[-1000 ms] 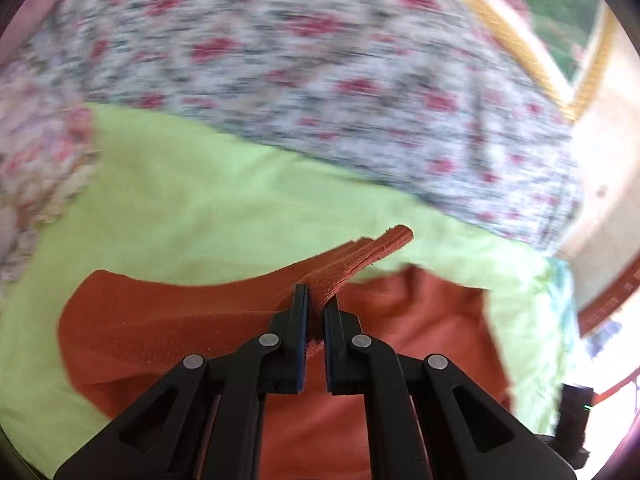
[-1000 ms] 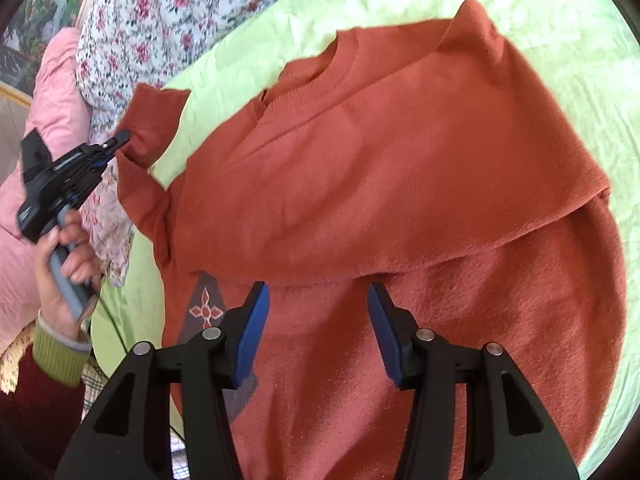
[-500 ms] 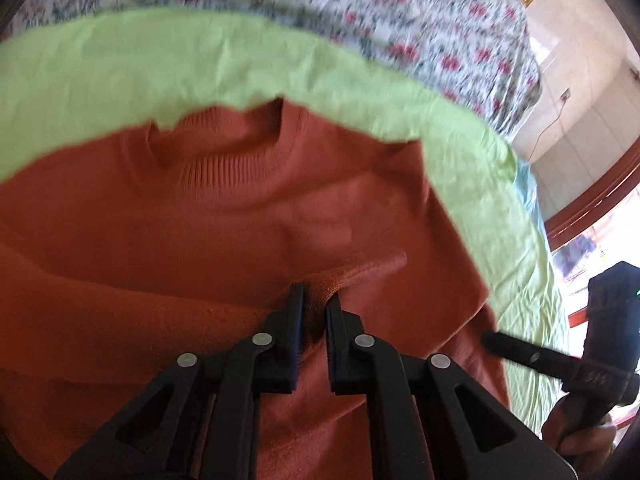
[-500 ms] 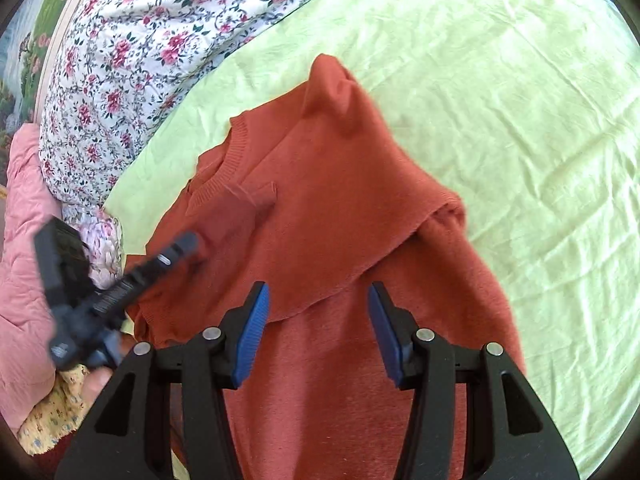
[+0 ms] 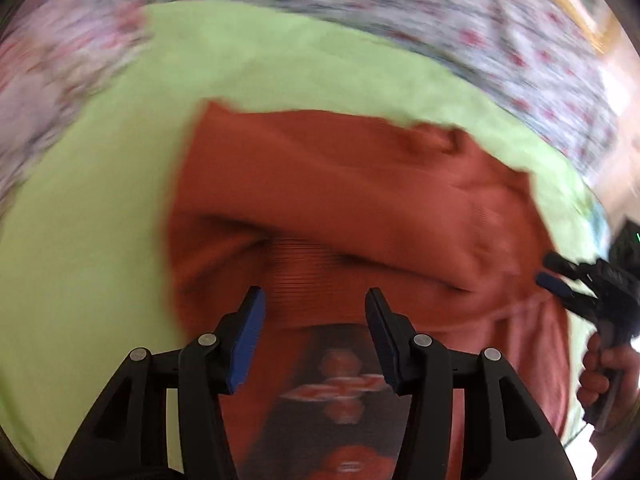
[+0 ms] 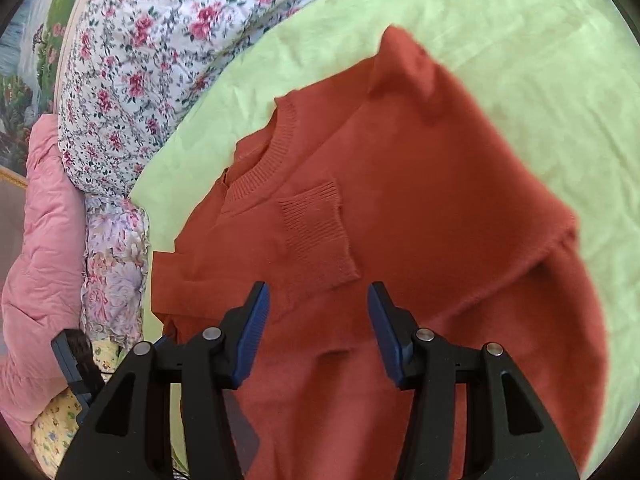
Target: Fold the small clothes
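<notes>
Now the sleeve cuff (image 6: 316, 236) is released by the opening left gripper (image 5: 312, 336), nothing between its jaws; right gripper (image 6: 318, 332) is held open, empty, just below it.

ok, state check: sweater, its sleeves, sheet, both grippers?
orange sweater: flat on the sheet, partly folded
left sleeve cuff: folded in, lying on the chest
green sheet: spread, lightly creased
left gripper: jaws opening, nothing between them
right gripper: open, empty, above the sweater
</notes>
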The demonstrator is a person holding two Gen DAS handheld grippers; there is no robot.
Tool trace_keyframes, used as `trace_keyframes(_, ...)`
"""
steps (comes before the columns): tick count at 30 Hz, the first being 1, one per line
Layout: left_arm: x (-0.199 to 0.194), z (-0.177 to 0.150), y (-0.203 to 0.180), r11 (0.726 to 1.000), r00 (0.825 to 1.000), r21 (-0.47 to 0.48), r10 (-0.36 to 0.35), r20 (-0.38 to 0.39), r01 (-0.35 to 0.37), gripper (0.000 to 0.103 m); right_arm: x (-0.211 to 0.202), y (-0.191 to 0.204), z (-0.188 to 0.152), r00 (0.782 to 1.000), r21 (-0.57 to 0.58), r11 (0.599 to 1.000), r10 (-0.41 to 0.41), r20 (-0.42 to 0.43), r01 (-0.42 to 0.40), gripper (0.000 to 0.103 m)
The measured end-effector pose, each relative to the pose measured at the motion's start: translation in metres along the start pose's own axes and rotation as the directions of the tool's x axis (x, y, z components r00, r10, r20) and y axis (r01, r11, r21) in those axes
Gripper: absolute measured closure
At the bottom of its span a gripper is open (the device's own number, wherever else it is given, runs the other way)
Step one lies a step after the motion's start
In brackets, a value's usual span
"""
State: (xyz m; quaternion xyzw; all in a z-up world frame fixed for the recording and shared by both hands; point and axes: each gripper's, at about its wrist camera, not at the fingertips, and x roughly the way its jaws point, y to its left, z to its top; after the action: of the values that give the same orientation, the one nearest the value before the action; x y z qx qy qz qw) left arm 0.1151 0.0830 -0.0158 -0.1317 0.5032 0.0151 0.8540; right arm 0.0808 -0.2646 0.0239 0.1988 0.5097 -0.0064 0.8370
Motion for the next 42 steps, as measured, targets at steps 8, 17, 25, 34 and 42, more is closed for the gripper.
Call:
trace_keyframes(8,0.033,0.0,0.056,0.984,0.983,-0.038,0.172,-0.06,-0.175,0.052,0.046,0.001,0.0,0.995,0.031,0.995,-0.094,-0.016,0.095,0.057)
trace_keyframes(17,0.034,0.015,0.07,0.971,0.976,-0.093,0.219,-0.016,-0.219,0.056,0.018,0.059,0.038,0.993,-0.043,0.997,0.069,0.098,-0.065,0.099)
trace_keyframes(25,0.011,0.019,0.074,0.986,0.992,-0.113,0.127,0.021,-0.124,0.057,-0.079,0.088,0.077,0.914,-0.058,0.962,0.27,0.303,-0.266,0.099)
trace_keyframes(34,-0.001,0.015,0.075,0.983,0.993,-0.152,0.113,0.043,-0.105,0.058,-0.069,0.052,0.065,0.951,-0.002,0.986,0.162,0.264,-0.168,0.099)
trace_keyframes(42,0.022,0.0,0.064,0.988,0.996,-0.122,0.09,-0.029,-0.093,0.058,-0.049,0.006,0.054,0.969,-0.027,0.999,-0.024,0.247,0.031,0.099)
